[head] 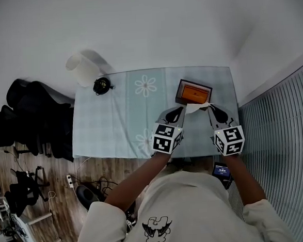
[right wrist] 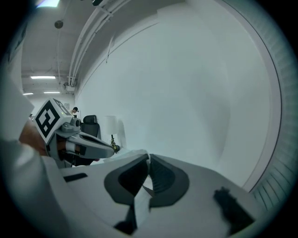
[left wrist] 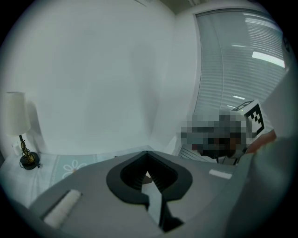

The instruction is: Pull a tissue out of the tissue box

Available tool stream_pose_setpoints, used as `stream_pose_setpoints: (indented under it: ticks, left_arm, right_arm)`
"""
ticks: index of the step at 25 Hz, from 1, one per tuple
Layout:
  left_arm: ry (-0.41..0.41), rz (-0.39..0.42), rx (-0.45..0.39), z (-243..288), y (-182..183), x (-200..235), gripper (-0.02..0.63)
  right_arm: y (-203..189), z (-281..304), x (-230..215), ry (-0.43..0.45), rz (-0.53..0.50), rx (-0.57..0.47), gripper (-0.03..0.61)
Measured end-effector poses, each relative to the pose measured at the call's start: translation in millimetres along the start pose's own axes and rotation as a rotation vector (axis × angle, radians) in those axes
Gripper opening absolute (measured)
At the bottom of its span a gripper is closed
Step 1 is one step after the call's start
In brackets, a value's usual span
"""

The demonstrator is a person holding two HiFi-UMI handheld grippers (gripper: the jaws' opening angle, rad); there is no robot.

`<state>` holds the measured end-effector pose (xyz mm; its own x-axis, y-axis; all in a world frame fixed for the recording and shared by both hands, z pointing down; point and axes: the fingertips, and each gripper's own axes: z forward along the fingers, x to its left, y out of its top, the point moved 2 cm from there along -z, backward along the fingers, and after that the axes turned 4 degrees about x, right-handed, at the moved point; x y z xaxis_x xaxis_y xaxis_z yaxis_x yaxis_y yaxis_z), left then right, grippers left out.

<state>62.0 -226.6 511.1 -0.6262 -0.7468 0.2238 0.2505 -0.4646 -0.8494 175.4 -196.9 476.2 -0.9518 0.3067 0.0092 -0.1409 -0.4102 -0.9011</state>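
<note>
An orange tissue box (head: 193, 93) with a dark rim stands on the right part of the table (head: 115, 125), which has a pale blue checked cloth. A white tissue (head: 196, 107) is stretched just in front of the box, held between both grippers above the table. My left gripper (head: 182, 109) is shut on its left end and my right gripper (head: 211, 108) on its right end. In the left gripper view the jaws (left wrist: 147, 155) are closed with a white strip of tissue (left wrist: 153, 195) pinched between them. The right gripper view shows the same: closed jaws (right wrist: 149, 157) with tissue (right wrist: 141, 197) in them.
A white lamp (head: 84, 70) and a small black round object (head: 102, 85) sit at the table's far left corner. Black chairs (head: 32, 116) stand to the left of the table, window blinds (head: 283, 119) to its right. A wall runs behind the table.
</note>
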Motion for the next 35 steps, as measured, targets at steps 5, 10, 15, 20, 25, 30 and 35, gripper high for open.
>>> stream_pose_setpoints:
  ticks: [5, 10, 15, 20, 25, 30, 35]
  left_arm:
    - [0.019, 0.02, -0.035, -16.8, -4.8, -4.0, 0.006]
    - [0.024, -0.033, -0.073, -32.7, -17.9, -2.4, 0.006]
    - [0.04, -0.072, -0.089, -44.4, -34.3, 0.3, 0.006]
    - [0.032, -0.098, -0.097, -53.9, -44.7, -6.1, 0.006]
    - [0.03, -0.097, -0.104, -56.2, -47.9, -9.3, 0.006]
    - [0.027, -0.096, -0.105, -56.8, -46.2, -10.3, 0.006]
    - [0.023, -0.102, -0.108, -56.1, -46.4, -9.8, 0.006]
  right_arm:
    - [-8.0, -9.5, 9.2, -0.01, 0.028, -0.01, 0.014]
    - [-20.9, -19.9, 19.1, -0.019, 0.065, -0.019, 0.014]
    - [-31.9, -27.5, 23.4, -0.028, 0.1, -0.03, 0.014]
    - [-40.5, -32.1, 29.9, -0.024, 0.126, -0.03, 0.014]
    - [-45.8, -35.4, 40.0, -0.016, 0.137, -0.033, 0.014]
    - [-49.6, -37.2, 43.8, -0.018, 0.135, -0.012, 0.014]
    - [-51.4, -36.9, 42.3, -0.022, 0.14, -0.004, 0.014]
